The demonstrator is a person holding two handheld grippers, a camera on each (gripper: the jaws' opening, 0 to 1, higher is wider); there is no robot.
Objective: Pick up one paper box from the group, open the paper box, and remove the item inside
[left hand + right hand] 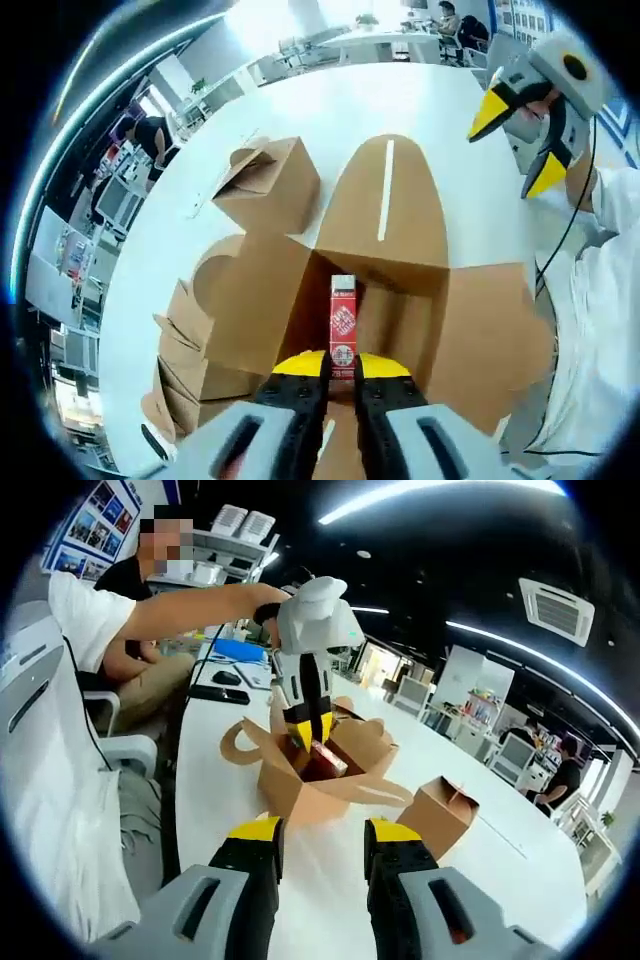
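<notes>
- Left gripper (342, 372) reaches into the open paper box (400, 290) on the counter (330, 105); jaws clenched on the red item (343, 325), which is upright inside.
- Right gripper (320, 842) hangs clear, jaws apart, holding nothing.
- Risk: the unheld box may lift with the item, or the item may catch on a flap.
- Closed box (270, 185) sits just beside.

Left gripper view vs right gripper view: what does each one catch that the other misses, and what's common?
Left gripper view: the stack of flat boxes at the table's edge, and the white label strip on the far flap.

Right gripper view: the keyboard and mouse further along the table, and a seated person's arm.

Both: the open box, the red carton inside with the left claw shut on it, the closed small box, and the open right claw.
</notes>
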